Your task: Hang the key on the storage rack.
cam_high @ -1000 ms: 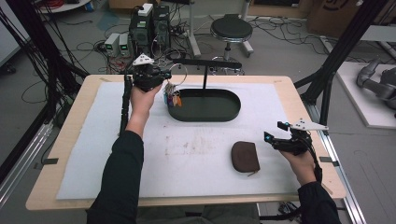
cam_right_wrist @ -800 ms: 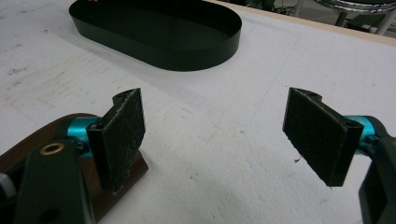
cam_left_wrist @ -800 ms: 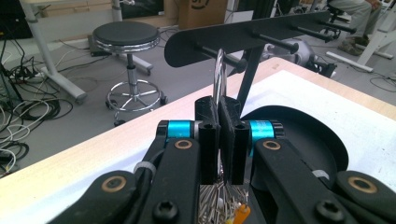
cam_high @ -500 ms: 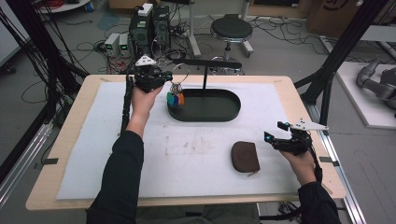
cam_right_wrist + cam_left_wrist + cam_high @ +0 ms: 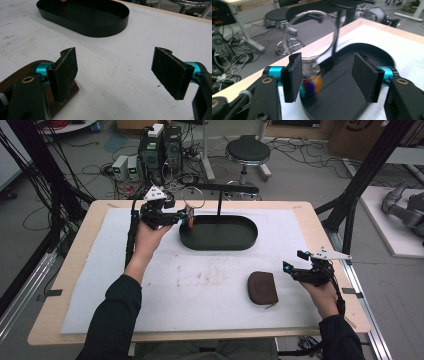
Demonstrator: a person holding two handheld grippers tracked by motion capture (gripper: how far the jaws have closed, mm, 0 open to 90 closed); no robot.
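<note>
The key ring (image 5: 310,37) with its coloured tags (image 5: 312,85) sits at the left end of the black oval tray (image 5: 220,242), against the left pad of the left gripper (image 5: 176,217), whose jaws stand wide apart, so it reads as let go rather than held, though whether it hangs from the stand's crossbar (image 5: 225,187) or just rests in the tray I can't tell. Compared with a second ago the ring has gone from clamped just left of the tray to over the tray's left end, and the hand has moved a little farther up the table. Right gripper (image 5: 300,271) is unchanged, jaws open and empty at the near right beside the brown pouch (image 5: 263,287), so the next pick is probably the pouch
</note>
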